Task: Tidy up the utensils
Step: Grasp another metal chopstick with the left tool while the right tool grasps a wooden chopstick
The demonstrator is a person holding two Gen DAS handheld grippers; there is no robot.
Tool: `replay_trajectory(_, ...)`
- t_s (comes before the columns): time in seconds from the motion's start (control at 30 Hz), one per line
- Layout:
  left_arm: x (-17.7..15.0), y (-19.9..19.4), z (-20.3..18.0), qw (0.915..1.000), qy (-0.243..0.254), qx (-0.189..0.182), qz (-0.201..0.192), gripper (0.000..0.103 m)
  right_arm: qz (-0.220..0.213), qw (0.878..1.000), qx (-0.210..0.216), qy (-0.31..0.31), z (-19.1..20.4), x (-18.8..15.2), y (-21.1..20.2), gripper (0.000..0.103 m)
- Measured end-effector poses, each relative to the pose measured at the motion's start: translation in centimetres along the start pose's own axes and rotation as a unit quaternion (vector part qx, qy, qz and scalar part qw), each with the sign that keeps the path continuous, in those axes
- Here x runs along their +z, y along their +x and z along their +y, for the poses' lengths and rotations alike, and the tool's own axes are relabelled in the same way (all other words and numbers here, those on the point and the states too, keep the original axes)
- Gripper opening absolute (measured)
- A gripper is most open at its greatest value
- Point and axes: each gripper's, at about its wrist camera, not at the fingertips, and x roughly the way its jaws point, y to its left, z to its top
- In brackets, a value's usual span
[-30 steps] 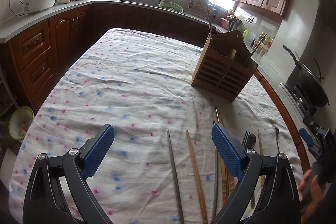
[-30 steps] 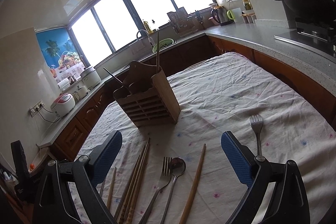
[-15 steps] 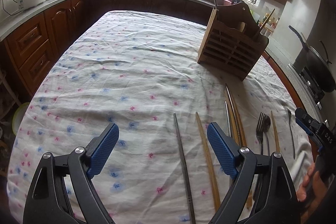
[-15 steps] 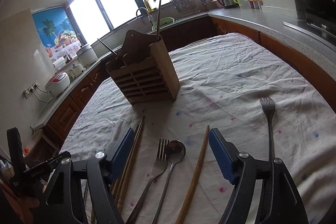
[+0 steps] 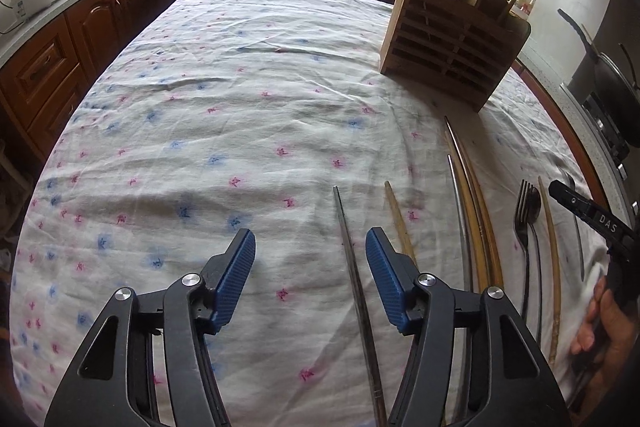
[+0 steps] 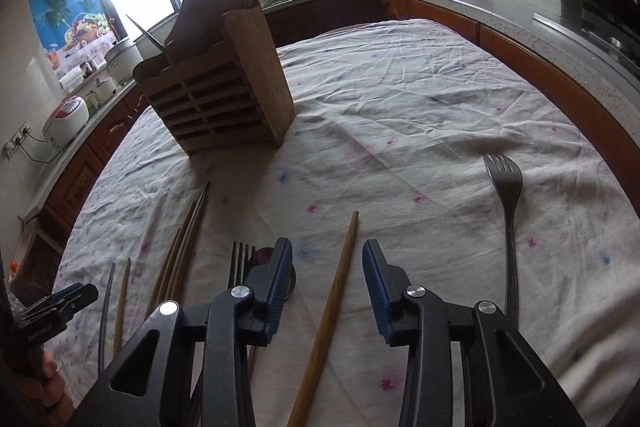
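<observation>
Chopsticks, forks and a spoon are strewn along my edge of the flowered tablecloth (image 5: 248, 75), and the slatted wooden holder (image 5: 448, 55) stands upright farther up the cloth, a few sticks already poking from its top.

My left gripper (image 5: 311, 269) is angled down over the cloth, jaws closing, and a dark metal chopstick (image 5: 352, 267) runs between the blue pads, nearer the right-hand one. I see a gap on both sides, so nothing is pinched; the tongs are still released. Just beside that pad lies a pale wooden chopstick (image 5: 398, 219), then a bundle of long chopsticks (image 5: 472, 195), then a dark fork (image 5: 524, 227) lying against a spoon.

On the other side, my right gripper (image 6: 327, 269) is closing as well, straddling a brown wooden chopstick (image 6: 340, 267) that lies flat on the cloth. I read daylight either side of it, so no grasp there either. Off to the right of that gripper a silver fork (image 6: 506, 195) lies by itself, tines pointing away from me.
</observation>
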Motion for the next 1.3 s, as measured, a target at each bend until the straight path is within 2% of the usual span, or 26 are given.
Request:
replay_trajectory(0.27,0.9,1.6,-1.2,0.9992,0.031,0.021,0.018,0.052,0.029,0.999,-0.021,-0.029,0.8,0.5,2.6,0.035)
replay_trajectory(0.33,1.1,2.0,-1.7,0.9983,0.045,0.034,0.018,0.046,0.029,0.998,-0.028,-0.041,1.1,0.5,2.9,0.035)
replay_trajectory(0.4,1.2,2.2,-2.4,0.9969,0.063,0.044,0.014,0.032,0.029,0.998,-0.029,-0.048,1.1,0.6,3.1,0.035)
replay_trajectory(0.43,1.2,2.2,-2.6,0.9966,0.069,0.043,0.013,0.028,0.029,0.998,-0.035,-0.05,1.1,0.6,3.1,0.03)
replay_trajectory(0.5,1.2,2.3,-3.0,0.9962,0.077,0.038,0.012,0.011,0.027,0.997,-0.044,-0.05,0.8,0.7,3.1,0.019)
replay_trajectory(0.53,1.2,2.3,-3.2,0.996,0.08,0.037,0.011,0.008,0.027,0.997,-0.046,-0.048,0.6,0.8,3.1,0.012)
replay_trajectory(0.6,1.2,2.3,-3.3,0.996,0.08,0.038,0.01,0.006,0.027,0.998,-0.036,-0.04,0.2,0.8,3.0,0.009)
replay_trajectory(0.73,1.5,1.7,-2.2,0.9986,0.051,0.008,0.012,0.005,0.028,1.0,0.001,-0.013,-0.3,0.9,2.4,0.006)
replay_trajectory(0.97,2.0,-1.7,-1.6,0.9986,0.031,-0.041,-0.015,0.0,-0.003,0.999,0.042,-0.011,0.9,1.5,-1.0,0.005)
replay_trajectory(1.3,2.0,-6.0,-1.2,0.9955,0.03,-0.068,-0.06,0.0,-0.054,0.995,0.077,-0.017,2.4,2.7,-5.7,0.005)
